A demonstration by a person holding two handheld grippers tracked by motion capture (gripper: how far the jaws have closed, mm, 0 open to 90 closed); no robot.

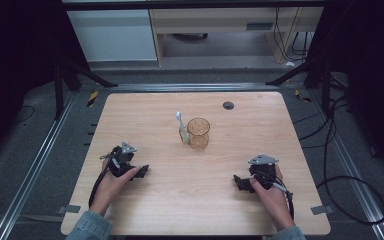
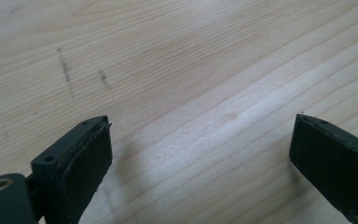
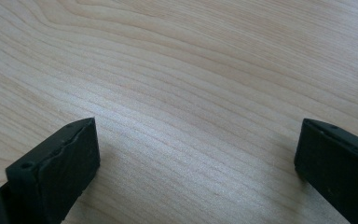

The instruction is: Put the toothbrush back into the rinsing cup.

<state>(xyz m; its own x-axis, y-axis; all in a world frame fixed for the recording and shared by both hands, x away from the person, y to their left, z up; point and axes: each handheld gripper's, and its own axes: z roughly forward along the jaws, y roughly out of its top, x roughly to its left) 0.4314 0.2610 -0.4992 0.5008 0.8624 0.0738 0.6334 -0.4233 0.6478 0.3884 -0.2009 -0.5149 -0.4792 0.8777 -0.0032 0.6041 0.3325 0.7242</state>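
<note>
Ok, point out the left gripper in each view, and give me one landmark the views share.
High view: the left gripper sits lower left, held in the person's left hand, jaws pointing toward the table's middle.
Left gripper view: its two black jaws rise from the bottom corners, wide apart.
Right gripper view: the right gripper spreads its own jaws over bare wood.
Shared landmark: the pale wooden tabletop.

A dark round grommet [image 1: 228,105] sits in the wooden table [image 1: 145,115], near its far edge.
</note>
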